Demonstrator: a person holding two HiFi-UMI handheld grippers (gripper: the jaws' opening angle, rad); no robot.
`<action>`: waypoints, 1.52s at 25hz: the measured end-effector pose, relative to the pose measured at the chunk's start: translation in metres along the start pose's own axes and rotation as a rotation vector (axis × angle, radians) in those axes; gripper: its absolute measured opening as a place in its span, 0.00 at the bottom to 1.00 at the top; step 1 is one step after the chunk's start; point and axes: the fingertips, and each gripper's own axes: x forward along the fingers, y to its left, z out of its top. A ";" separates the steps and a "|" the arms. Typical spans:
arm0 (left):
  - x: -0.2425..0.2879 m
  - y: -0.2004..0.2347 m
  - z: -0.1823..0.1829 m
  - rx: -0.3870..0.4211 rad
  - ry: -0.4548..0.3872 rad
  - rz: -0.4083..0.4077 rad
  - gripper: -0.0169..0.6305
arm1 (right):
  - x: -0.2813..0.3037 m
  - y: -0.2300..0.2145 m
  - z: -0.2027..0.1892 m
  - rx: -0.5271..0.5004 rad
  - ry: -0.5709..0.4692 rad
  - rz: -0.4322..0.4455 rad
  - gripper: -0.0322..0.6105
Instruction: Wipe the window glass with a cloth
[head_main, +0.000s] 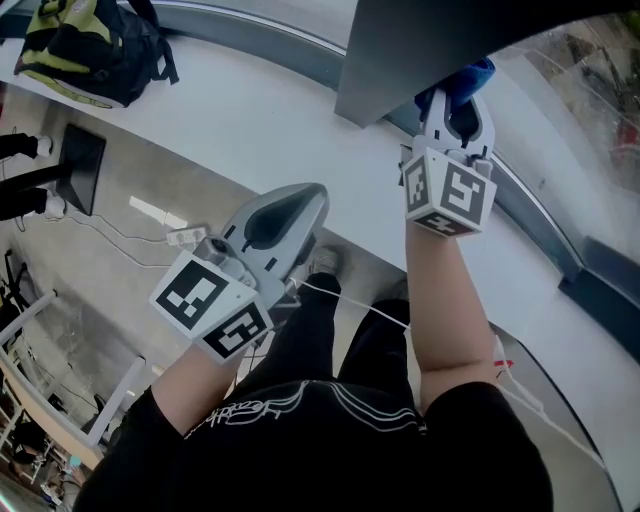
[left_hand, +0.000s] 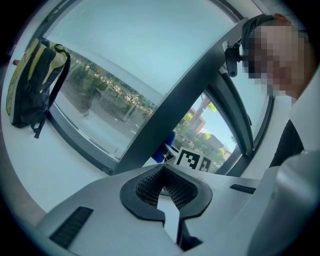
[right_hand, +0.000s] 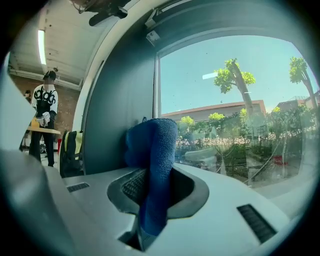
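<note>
Between the jaws of the right gripper (head_main: 456, 102), a blue cloth (right_hand: 155, 150) sits clamped.

I am holding my left hand-held gripper (head_main: 315, 192) low at 8 o'clock, tip pointing toward 1 o'clock, its jaws lying together on nothing. My right forearm (head_main: 450, 310) is stretching toward 1 o'clock, with my right hand-held gripper (head_main: 455, 100) clamping the blue cloth (right_hand: 152, 145).

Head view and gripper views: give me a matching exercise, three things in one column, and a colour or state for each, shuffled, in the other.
1 cloth
2 backpack
3 left hand-held gripper

a shut, empty
b blue, clamped in the right hand-held gripper
c black and yellow

Pairs: 1-b, 2-c, 3-a
</note>
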 end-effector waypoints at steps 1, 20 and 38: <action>0.000 0.000 -0.003 -0.003 0.006 0.000 0.04 | 0.001 -0.001 -0.002 -0.003 0.003 -0.003 0.15; 0.067 -0.089 -0.043 0.039 0.114 -0.120 0.04 | -0.077 -0.138 -0.010 -0.036 0.020 -0.152 0.15; 0.181 -0.273 -0.151 0.081 0.247 -0.245 0.04 | -0.230 -0.380 -0.030 -0.026 0.037 -0.346 0.15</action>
